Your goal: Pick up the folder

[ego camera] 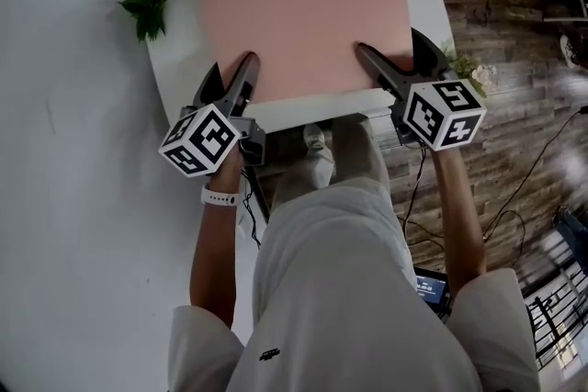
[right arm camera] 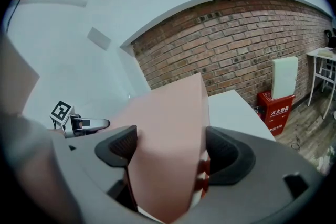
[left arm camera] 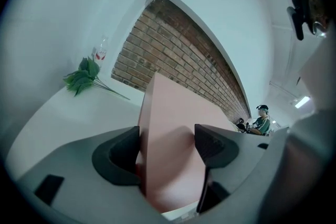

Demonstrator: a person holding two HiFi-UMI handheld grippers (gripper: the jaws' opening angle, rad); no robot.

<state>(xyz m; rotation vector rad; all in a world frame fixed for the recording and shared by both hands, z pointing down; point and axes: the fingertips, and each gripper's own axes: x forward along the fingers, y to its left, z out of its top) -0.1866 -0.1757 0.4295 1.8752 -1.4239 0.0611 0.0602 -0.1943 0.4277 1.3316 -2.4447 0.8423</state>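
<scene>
Pinching the pink folder [ego camera: 303,18] along its near edge, the left gripper [ego camera: 249,61] and right gripper [ego camera: 365,52] each have both jaws pressed on it, one near each corner. The folder is held above the white table [ego camera: 175,32], whose far left corner bears a green flower sprig [ego camera: 144,6].

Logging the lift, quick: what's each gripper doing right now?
Left gripper: closed on the pink folder.
Right gripper: closed on the same folder.
</scene>
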